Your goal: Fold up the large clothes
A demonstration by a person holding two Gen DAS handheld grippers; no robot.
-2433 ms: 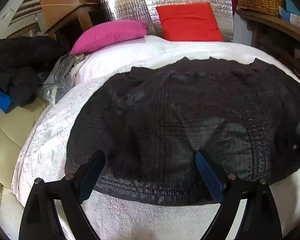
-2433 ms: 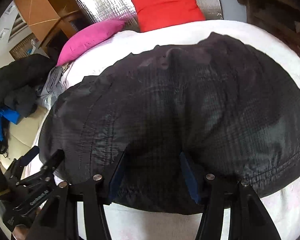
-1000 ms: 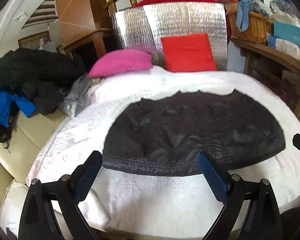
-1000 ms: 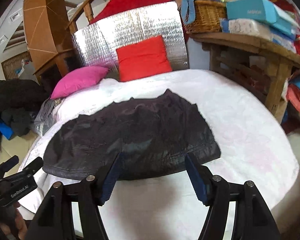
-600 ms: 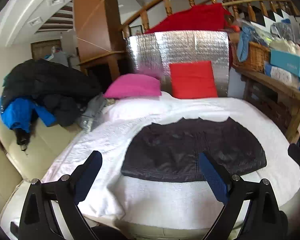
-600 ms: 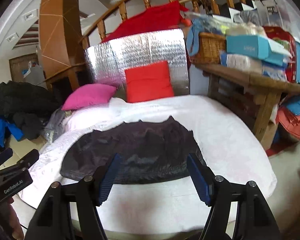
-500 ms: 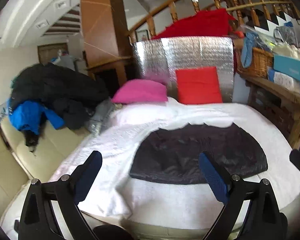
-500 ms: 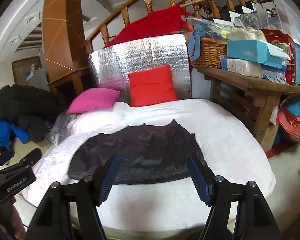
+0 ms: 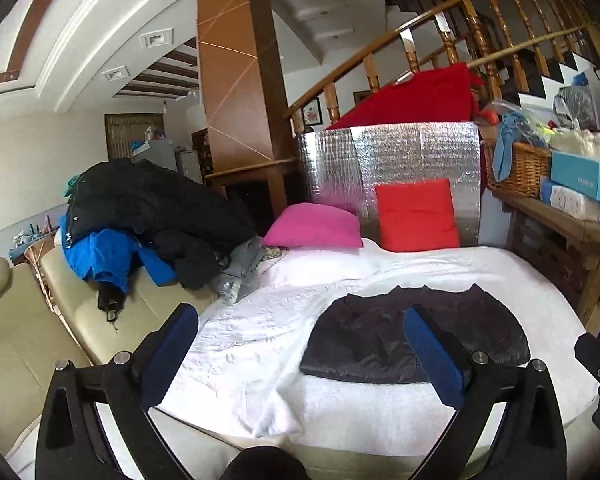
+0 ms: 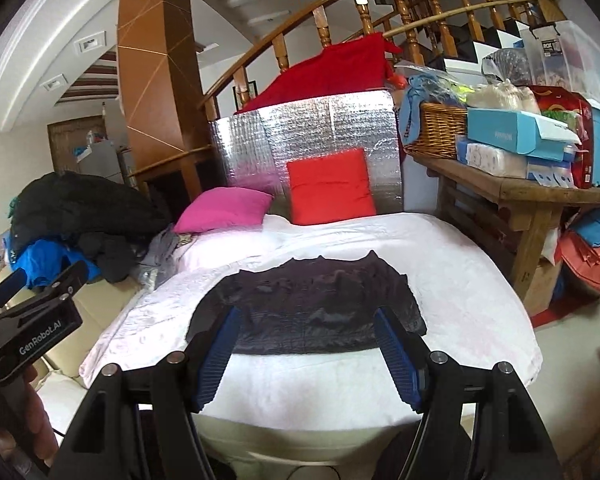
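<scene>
White bed [image 10: 460, 280] carries the dark jacket [image 10: 308, 304], folded flat near its middle. Both hand-held grippers, left [image 9: 300, 360] and right [image 10: 308, 356], are spread wide and hold nothing. I judge the jacket light, soft and slippery; grip its near hem corners. Its sleeves are hidden, probably tucked inside.

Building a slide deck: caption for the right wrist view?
Open right gripper held back from a folded black garment on the white bedspread.
</scene>
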